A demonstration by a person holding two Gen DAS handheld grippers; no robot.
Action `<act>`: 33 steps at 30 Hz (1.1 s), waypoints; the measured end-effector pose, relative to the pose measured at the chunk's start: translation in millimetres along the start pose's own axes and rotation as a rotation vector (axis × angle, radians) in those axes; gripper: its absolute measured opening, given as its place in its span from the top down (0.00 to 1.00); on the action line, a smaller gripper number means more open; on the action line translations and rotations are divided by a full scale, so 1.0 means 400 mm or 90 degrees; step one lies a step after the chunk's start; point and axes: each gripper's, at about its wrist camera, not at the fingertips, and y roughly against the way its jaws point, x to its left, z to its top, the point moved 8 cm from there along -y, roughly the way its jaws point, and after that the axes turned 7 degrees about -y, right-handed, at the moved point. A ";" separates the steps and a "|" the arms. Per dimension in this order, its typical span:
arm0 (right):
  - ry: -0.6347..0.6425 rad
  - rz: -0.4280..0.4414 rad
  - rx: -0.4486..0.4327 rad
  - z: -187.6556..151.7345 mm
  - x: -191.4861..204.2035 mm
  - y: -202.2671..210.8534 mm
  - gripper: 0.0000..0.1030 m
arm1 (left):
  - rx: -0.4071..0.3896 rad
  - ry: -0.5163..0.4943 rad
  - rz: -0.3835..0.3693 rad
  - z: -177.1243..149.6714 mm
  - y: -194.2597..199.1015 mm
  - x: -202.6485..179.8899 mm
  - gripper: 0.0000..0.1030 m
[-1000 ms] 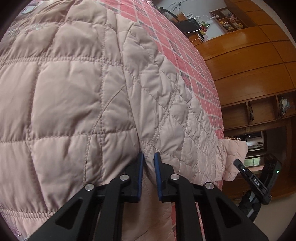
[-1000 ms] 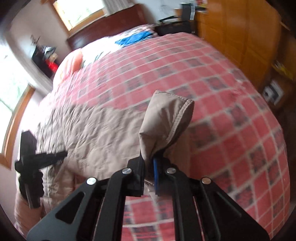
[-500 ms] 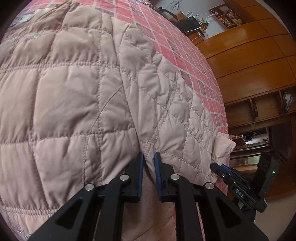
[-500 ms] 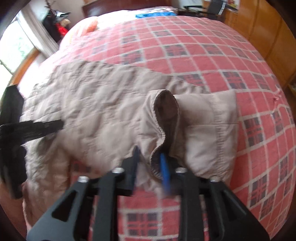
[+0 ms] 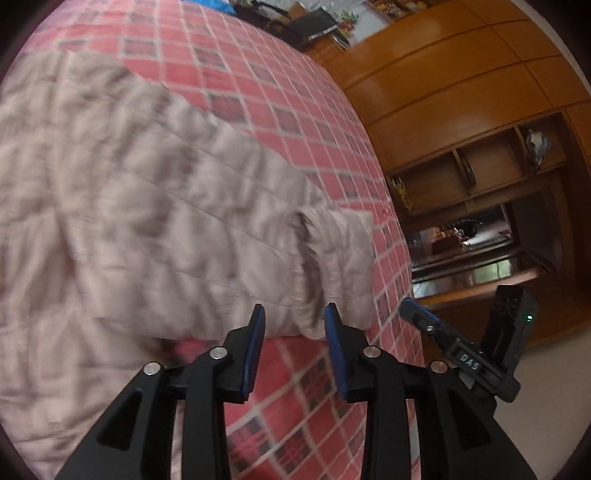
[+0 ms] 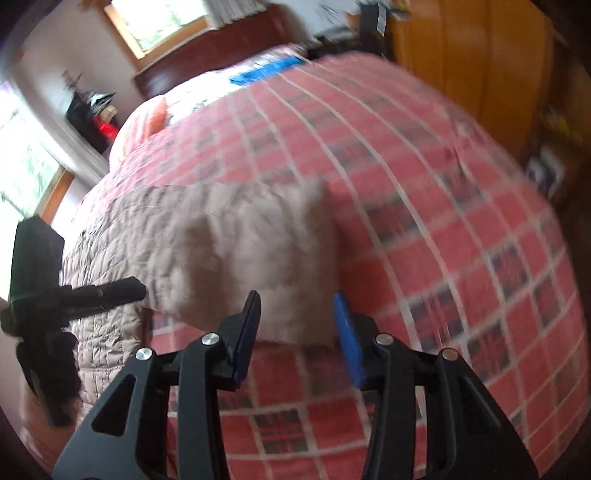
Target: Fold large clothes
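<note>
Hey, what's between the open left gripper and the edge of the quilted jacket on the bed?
Only bare red checked bedspread. In the left wrist view, the left gripper stands open just short of the quilted jacket, its sleeve cuff nearest.

A home bedroom: red checked bedspread [image 6: 461, 258], wooden wardrobe [image 5: 461, 85], window [image 6: 162, 22], pillow [image 6: 147, 122].
</note>
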 end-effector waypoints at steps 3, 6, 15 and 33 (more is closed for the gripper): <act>-0.027 -0.006 0.008 -0.025 -0.052 -0.009 0.60 | 0.019 0.028 -0.016 0.002 -0.084 -0.021 0.68; -0.045 0.012 0.021 -0.048 -0.076 -0.033 0.60 | 0.025 0.042 -0.015 0.005 -0.134 -0.027 0.67; -0.068 0.062 0.026 -0.050 -0.060 -0.079 0.60 | -0.057 -0.005 -0.001 0.006 -0.044 -0.036 0.95; 0.013 0.217 0.125 -0.045 0.314 -0.192 0.48 | -0.267 0.033 0.173 -0.060 0.508 0.310 0.96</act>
